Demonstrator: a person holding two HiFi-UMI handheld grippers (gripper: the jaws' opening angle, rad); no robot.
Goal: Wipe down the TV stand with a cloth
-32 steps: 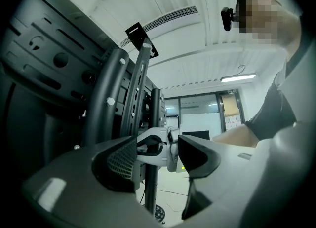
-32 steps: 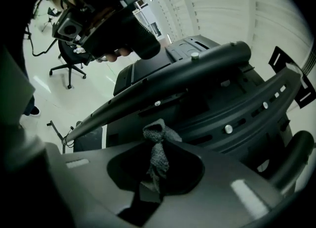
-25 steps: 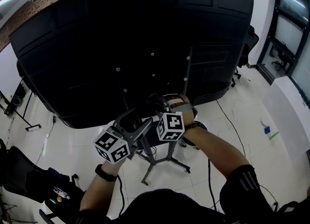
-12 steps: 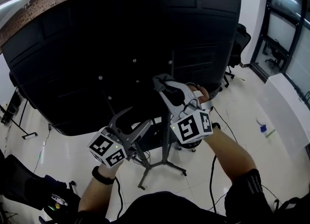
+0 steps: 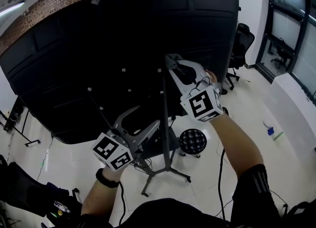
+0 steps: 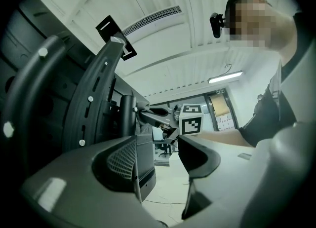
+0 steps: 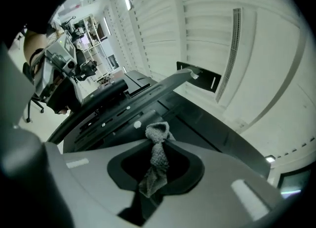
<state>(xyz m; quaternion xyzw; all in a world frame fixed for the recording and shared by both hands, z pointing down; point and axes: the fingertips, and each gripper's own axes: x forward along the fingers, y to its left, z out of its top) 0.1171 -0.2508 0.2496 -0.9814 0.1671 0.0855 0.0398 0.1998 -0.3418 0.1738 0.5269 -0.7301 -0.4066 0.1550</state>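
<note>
The TV stand is a thin dark pole [image 5: 164,123] on splayed legs [image 5: 168,172], and it carries a large black TV back [image 5: 123,39]. My right gripper [image 5: 171,60] is raised in front of the TV back, just right of the pole's top. It is shut on a grey knitted cloth [image 7: 158,133], which bunches out past the right gripper [image 7: 157,145] toward the black panel. My left gripper [image 5: 139,118] hangs lower, left of the pole. In its own view the left gripper [image 6: 158,145] stands open with nothing between the jaws.
A round black stool [image 5: 192,140] stands just right of the stand's legs. Cables trail over the white floor [image 5: 247,138]. An office chair [image 5: 241,39] is at the back right, a white counter [image 5: 296,108] at the right, and a black bag [image 5: 24,182] at the lower left.
My right gripper has risen with the cloth from near the pole's lower half to the TV back. The left gripper has drifted a little up and stayed open.
</note>
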